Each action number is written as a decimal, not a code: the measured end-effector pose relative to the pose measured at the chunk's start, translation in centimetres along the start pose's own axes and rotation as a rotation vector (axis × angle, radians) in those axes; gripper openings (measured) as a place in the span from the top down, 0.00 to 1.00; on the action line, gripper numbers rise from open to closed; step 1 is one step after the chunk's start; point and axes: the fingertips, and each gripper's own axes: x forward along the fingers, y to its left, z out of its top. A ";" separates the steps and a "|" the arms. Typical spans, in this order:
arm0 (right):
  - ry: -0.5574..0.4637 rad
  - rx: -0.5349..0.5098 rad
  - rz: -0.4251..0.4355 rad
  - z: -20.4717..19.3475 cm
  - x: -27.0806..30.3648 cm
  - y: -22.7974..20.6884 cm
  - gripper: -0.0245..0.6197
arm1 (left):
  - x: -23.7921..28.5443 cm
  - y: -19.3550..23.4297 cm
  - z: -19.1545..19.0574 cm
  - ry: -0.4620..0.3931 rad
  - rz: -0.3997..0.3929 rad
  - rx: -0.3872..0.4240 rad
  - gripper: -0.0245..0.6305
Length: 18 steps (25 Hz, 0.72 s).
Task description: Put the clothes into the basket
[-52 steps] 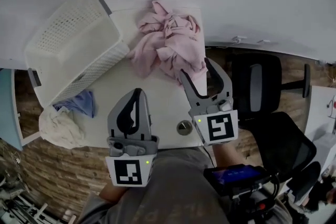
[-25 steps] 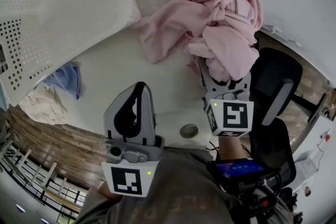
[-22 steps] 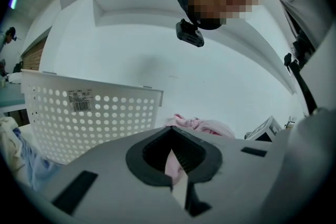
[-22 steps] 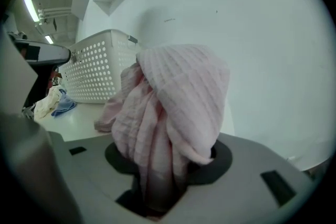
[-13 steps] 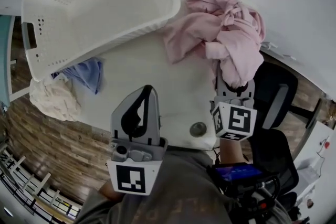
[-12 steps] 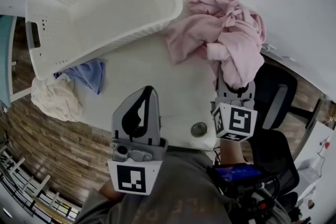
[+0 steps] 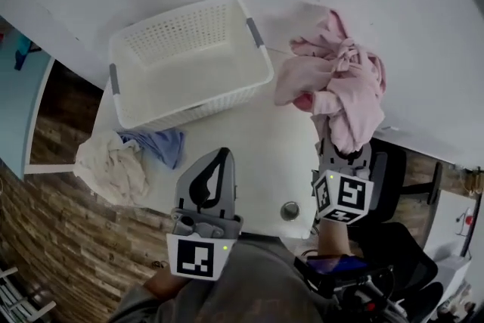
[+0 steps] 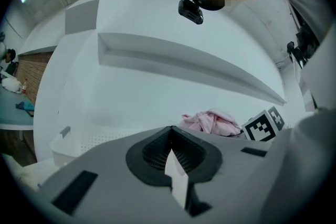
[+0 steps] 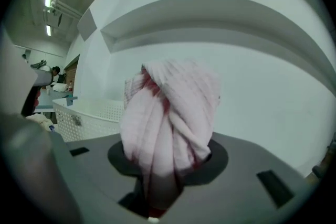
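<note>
Pink cloth caught between the jaws of the right gripper – just been closing, now pressed on a twisted fold, narrowed but kept from meeting by the cloth's thickness; taken at the near end, probably so as to bring the whole garment along in one go; rest of it bunched beyond the jaws, over the far right corner of the table, just beside the basket and not yet in it. Left gripper shut with nothing in it, held near the table's front edge – likely kept clear of the carry and free for the next piece. Basket upright with its mouth up, nothing visible inside, so seemingly ready for a drop from above. Blue cloth and cream cloth still out, just in front of the basket at the left edge, touching each other; cream one sagging over the side.
</note>
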 end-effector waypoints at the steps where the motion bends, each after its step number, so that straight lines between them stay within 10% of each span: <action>1: -0.013 -0.004 -0.003 0.9 -0.7 0.5 0.71 | -0.7 0.2 0.7 -0.014 -0.005 0.000 0.95; 8: -0.159 -0.083 0.064 13.9 1.8 8.2 0.71 | -0.7 7.2 8.5 -0.164 0.004 0.012 0.95; 18: -0.200 -0.074 0.313 16.3 2.4 14.9 0.70 | -3.8 8.6 10.0 -0.182 0.160 0.056 0.95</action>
